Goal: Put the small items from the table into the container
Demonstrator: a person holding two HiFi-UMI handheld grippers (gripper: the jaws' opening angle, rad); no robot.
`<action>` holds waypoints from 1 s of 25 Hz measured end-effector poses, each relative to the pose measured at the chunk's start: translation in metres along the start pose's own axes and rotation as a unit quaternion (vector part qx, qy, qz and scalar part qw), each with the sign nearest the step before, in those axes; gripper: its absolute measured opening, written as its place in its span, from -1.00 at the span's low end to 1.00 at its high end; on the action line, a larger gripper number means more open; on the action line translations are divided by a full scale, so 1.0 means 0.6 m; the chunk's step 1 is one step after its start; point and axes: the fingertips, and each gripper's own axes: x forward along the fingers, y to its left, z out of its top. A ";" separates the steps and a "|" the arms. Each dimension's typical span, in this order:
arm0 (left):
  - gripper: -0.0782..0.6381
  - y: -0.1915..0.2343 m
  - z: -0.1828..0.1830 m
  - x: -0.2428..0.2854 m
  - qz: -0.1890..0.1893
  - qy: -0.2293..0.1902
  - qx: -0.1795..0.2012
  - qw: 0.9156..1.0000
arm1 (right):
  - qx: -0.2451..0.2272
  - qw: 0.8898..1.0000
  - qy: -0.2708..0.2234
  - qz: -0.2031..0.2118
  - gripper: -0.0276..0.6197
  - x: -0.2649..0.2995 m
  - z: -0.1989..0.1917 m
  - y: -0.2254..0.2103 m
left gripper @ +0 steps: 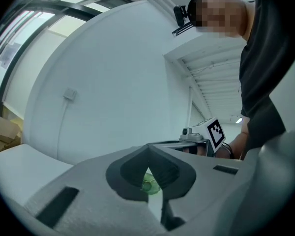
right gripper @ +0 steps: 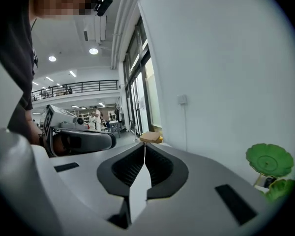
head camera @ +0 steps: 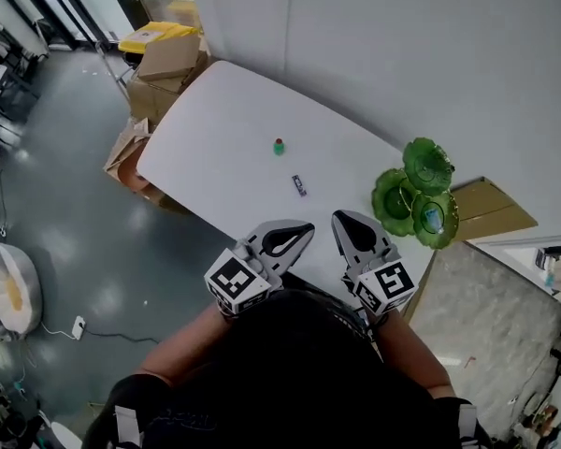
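The head view alone gives you the whole layout. On the white bench [head camera: 224, 120] a small green piece with a red cap [head camera: 279, 146] stands near the middle. A small dark item [head camera: 299, 185] lies a little nearer you. The green leaf-shaped container [head camera: 393, 202] sits at the bench's right end, well apart from both. Your left gripper [head camera: 296, 234] and right gripper [head camera: 348, 224] are side by side over the near edge, short of either item.

Neither gripper view shows the two small items.

The right gripper view shows its jaws clenched tip to tip with nothing between them. It also catches the container [right gripper: 269, 161] at the right edge, partly cut off, and the left gripper [right gripper: 78, 140] beside it.

The left gripper view shows its own jaws meeting at the tip too. A green sliver [left gripper: 148, 183] shows through the slot lower down. It is probably the container beyond rather than anything gripped, but the opening is too narrow to be sure.

The stacked cardboard boxes [head camera: 168, 59] past the bench's far end are half hidden behind it.
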 end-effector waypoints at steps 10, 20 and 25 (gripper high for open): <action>-0.76 0.026 0.017 0.105 -0.138 0.031 -0.009 0.990 | 0.043 0.991 -0.007 -0.126 -0.86 -0.017 0.012 -0.084; -0.76 0.152 0.048 0.080 -0.228 0.053 -0.008 0.972 | 0.067 0.969 -0.031 -0.237 -0.86 0.078 0.027 -0.076; -0.76 0.209 0.041 0.065 -0.252 0.066 -0.021 0.965 | 0.079 0.962 -0.021 -0.262 -0.85 0.133 0.006 -0.059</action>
